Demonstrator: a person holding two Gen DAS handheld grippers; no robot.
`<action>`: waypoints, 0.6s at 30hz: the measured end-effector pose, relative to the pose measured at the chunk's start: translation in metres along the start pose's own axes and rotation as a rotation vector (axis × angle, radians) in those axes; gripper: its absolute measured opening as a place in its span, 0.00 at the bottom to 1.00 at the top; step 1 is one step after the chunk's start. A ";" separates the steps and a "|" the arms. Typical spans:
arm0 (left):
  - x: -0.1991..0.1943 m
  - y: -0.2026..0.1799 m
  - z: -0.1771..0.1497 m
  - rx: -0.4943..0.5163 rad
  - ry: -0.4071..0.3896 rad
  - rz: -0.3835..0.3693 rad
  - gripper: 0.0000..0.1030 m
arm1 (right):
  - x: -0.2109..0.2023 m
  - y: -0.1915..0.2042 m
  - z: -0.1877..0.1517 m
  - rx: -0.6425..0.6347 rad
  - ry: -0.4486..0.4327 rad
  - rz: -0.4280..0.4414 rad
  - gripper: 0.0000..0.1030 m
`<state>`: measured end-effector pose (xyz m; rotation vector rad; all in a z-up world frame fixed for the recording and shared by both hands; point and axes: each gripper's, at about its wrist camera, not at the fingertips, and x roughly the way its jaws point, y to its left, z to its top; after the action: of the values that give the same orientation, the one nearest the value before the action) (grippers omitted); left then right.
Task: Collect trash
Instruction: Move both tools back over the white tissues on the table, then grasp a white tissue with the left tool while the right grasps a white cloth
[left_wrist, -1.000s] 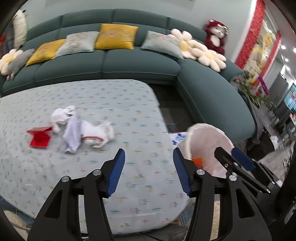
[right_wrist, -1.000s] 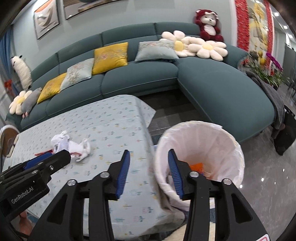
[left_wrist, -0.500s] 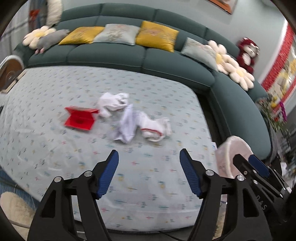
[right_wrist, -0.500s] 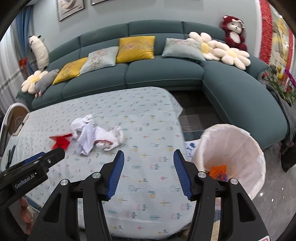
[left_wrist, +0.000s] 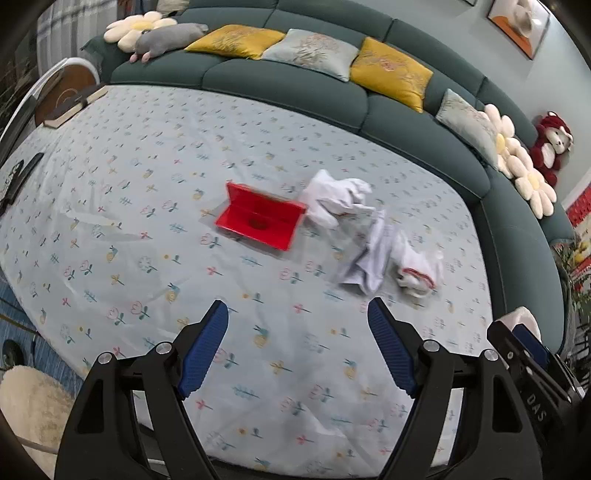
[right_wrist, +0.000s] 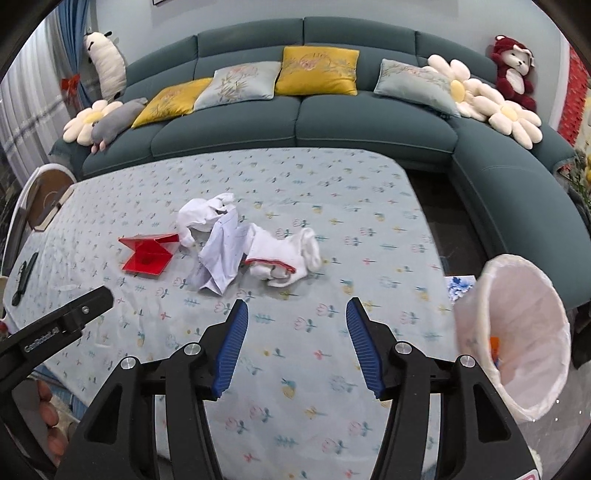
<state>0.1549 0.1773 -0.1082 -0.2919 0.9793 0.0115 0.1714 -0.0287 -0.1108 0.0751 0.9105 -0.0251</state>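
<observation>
Trash — red box, lid open, long axis across the table; crumpled papers just beside it. Left gripper and right gripper — jaws apart, empty.

Black tool (blue ribbed pads), silver screws.
</observation>
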 end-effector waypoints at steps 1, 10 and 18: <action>0.004 0.004 0.002 -0.003 0.003 0.004 0.72 | 0.005 0.001 0.002 0.003 0.006 0.000 0.53; 0.042 -0.012 0.025 0.001 0.043 -0.031 0.72 | 0.060 -0.002 0.024 0.045 0.059 -0.007 0.53; 0.086 -0.055 0.043 0.047 0.088 -0.080 0.72 | 0.104 -0.006 0.037 0.062 0.103 0.003 0.53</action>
<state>0.2458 0.1251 -0.1432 -0.2901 1.0528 -0.0975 0.2642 -0.0368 -0.1708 0.1367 1.0122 -0.0473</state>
